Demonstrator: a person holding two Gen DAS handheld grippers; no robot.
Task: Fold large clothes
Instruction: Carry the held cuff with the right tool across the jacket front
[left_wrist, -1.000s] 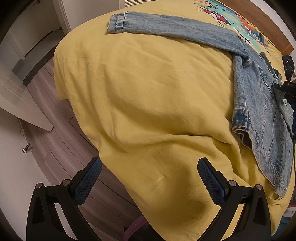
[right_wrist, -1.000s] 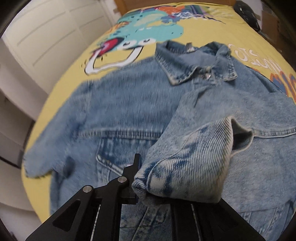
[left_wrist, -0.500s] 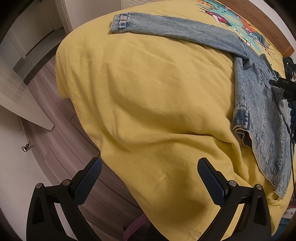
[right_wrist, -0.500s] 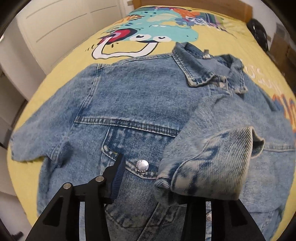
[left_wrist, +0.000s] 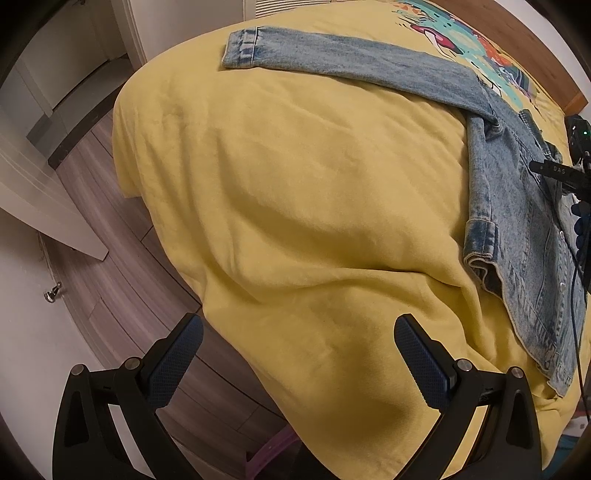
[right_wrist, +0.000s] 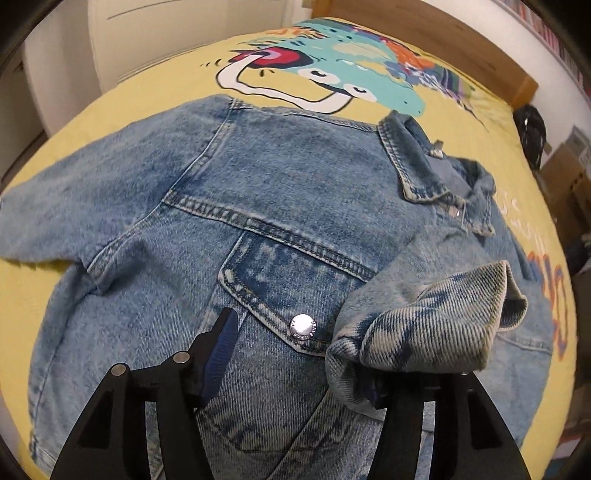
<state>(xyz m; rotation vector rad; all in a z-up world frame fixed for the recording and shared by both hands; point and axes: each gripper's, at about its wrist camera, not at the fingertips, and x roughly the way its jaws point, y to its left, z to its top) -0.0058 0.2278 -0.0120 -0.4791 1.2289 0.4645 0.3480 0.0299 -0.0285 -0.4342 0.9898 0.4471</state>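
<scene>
A blue denim jacket (right_wrist: 280, 206) lies front-up on the yellow bed cover (right_wrist: 110, 110), collar toward the headboard. One sleeve is folded across the chest, and its cuff (right_wrist: 436, 321) drapes over the right finger of my right gripper (right_wrist: 299, 362). Those jaws are opening; the pads do not press on the cloth, and the left finger (right_wrist: 221, 343) stands free above the chest pocket. In the left wrist view the jacket (left_wrist: 517, 206) lies at the right with its other sleeve (left_wrist: 332, 59) stretched out flat. My left gripper (left_wrist: 295, 332) hangs open over the bed's corner, holding nothing.
Wooden floor (left_wrist: 110, 258) and white cupboard doors (left_wrist: 37, 184) lie left of the bed. A wooden headboard (right_wrist: 443, 44) stands at the far end. A black bag (right_wrist: 532, 133) and cardboard boxes (right_wrist: 569, 158) sit off the bed's right side.
The right jaws came apart and let go of the sleeve cuff, which now rests on the right finger. The right gripper rolled and shifted sideways. The left gripper stayed still.
</scene>
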